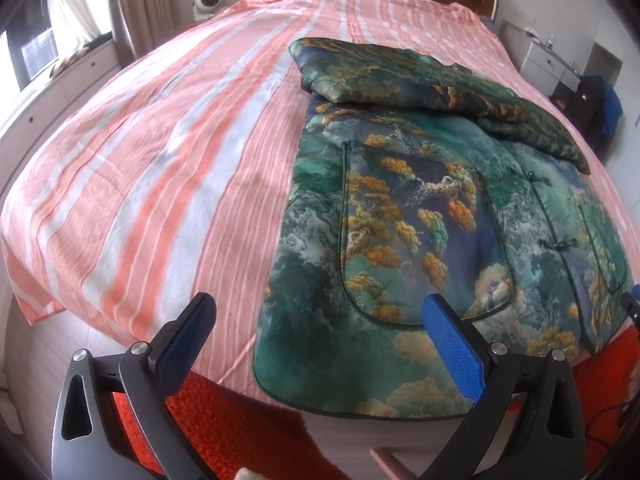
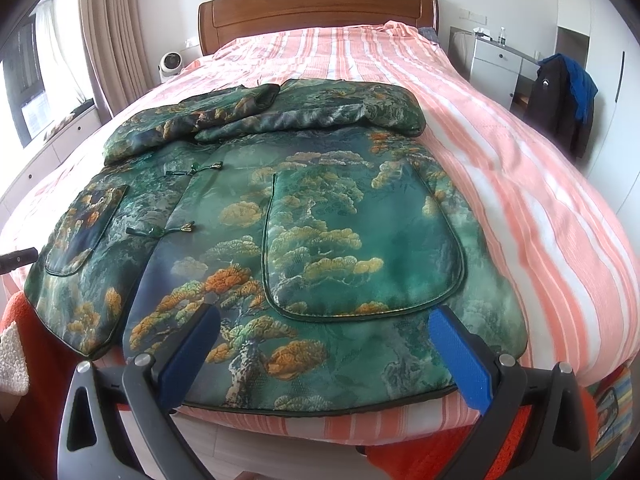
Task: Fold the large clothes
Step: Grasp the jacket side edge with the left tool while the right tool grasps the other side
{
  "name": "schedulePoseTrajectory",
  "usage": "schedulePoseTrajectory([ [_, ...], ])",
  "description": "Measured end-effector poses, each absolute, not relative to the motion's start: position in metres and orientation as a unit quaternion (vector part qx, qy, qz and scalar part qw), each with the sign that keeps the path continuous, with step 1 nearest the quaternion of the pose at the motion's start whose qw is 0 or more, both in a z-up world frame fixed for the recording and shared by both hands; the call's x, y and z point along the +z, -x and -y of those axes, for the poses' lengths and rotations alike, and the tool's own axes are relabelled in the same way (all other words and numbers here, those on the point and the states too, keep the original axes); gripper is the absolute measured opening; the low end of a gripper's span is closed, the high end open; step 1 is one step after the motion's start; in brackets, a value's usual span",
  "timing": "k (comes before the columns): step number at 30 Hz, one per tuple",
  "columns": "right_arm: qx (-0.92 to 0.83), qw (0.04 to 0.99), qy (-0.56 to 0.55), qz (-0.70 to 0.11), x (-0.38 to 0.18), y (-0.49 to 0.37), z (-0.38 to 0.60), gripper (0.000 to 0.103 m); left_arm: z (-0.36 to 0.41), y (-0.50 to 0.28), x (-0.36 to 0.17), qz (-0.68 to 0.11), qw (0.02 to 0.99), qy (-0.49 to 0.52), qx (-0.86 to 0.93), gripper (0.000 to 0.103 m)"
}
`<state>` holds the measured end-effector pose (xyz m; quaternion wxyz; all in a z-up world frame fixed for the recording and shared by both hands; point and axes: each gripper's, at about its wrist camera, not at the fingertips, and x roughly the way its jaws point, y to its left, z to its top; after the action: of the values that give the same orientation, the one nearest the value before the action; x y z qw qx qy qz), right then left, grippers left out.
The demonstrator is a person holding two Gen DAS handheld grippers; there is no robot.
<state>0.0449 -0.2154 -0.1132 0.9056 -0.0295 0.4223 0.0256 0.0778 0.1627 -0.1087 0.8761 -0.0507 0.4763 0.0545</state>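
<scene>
Now both the left gripper (image 1: 316, 334) and right gripper (image 2: 326, 346) hang spread wide and empty low in frame over the green brocade jacket (image 2: 280, 232), laid flat mid-frame on the striped bed (image 2: 540, 208), sleeves crossed, likely lining up a hem grab.

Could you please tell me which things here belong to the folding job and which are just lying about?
Part of the job:
- green padded jacket with pine-tree print, sleeves folded across its top
- pink-and-white striped bed sheet it lies on
- left hand-held gripper, open
- right hand-held gripper, open

Just lying about:
- small white round fan
- dark and blue clothes hanging on the right
- white bedside cabinet
</scene>
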Motion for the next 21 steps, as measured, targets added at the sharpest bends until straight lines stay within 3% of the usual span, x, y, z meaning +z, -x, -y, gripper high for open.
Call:
schedulePoseTrajectory([
  [9, 0.016, 0.918, 0.017, -0.396, -0.084, -0.043, 0.265, 0.103, -0.168, -0.083, -0.12, -0.516, 0.853, 0.085, 0.003, 0.103],
  [16, 0.01, 0.854, -0.133, -0.504, -0.104, -0.061, 0.377, 0.103, -0.164, -0.089, -0.143, -0.543, 0.835, 0.085, -0.012, 0.103],
  [19, 0.05, 0.843, -0.129, -0.52, -0.111, -0.071, 0.378, 0.102, -0.157, -0.091, -0.148, -0.553, 0.83, 0.072, -0.022, 0.102],
  [20, 0.073, 0.838, -0.125, -0.527, -0.115, -0.077, 0.374, 0.1, -0.156, -0.09, -0.149, -0.555, 0.829, 0.07, -0.025, 0.101],
  [21, 0.086, 0.833, -0.123, -0.533, -0.121, -0.081, 0.37, 0.091, -0.154, -0.089, -0.15, -0.557, 0.827, 0.069, -0.028, 0.101],
])
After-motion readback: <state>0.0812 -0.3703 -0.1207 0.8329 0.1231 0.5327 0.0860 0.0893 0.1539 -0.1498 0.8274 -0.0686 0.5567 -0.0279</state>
